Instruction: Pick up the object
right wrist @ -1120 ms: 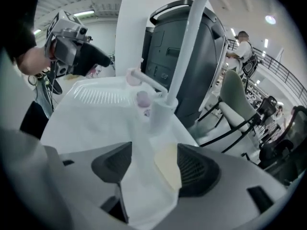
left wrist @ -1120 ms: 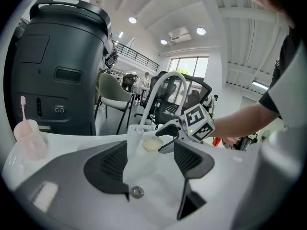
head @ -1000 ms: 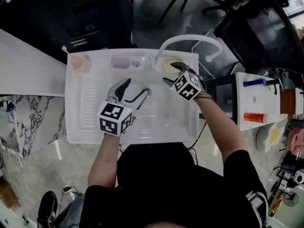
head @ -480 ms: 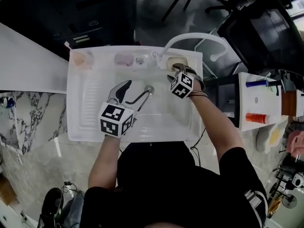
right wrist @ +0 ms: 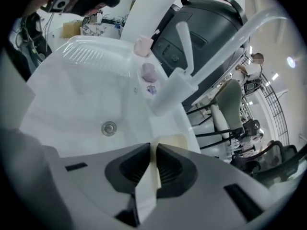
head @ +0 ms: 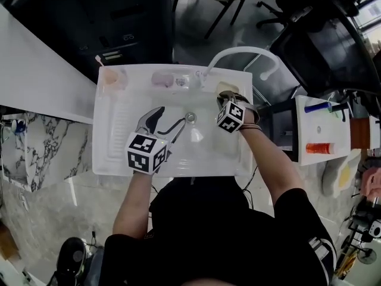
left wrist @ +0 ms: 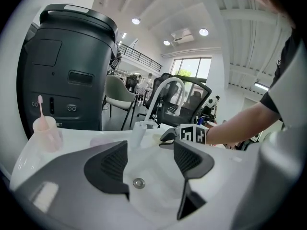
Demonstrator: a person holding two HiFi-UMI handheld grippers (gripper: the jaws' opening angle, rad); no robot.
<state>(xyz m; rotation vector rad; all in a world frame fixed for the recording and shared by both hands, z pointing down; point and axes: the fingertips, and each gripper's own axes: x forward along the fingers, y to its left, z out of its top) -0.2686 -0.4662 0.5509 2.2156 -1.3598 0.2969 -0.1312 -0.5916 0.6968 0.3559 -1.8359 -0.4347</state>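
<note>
A pale cream bar (head: 226,87), like soap, lies on the back right ledge of the white sink (head: 107,159). My right gripper (head: 224,98) points steeply down at it. Its jaws have just been closing, and in the right gripper view the thin cream bar (right wrist: 178,141) sits pinched between the pads of the right gripper (right wrist: 153,150). My left gripper (head: 167,121) hovers open over the basin near the drain (head: 190,117), with nothing between the jaws of the left gripper (left wrist: 149,150).
A curved white faucet (head: 238,53) arches over the back right corner. On the back ledge stand a pink cup with a toothbrush (head: 112,77) and a purple soap (head: 161,78). A ribbed draining area (head: 117,130) fills the sink's left. A white side table (head: 318,130) stands right.
The right gripper has dropped onto the cream bar and its jaws went from wide open to shut on it. The left gripper drifted slightly and stays open.
</note>
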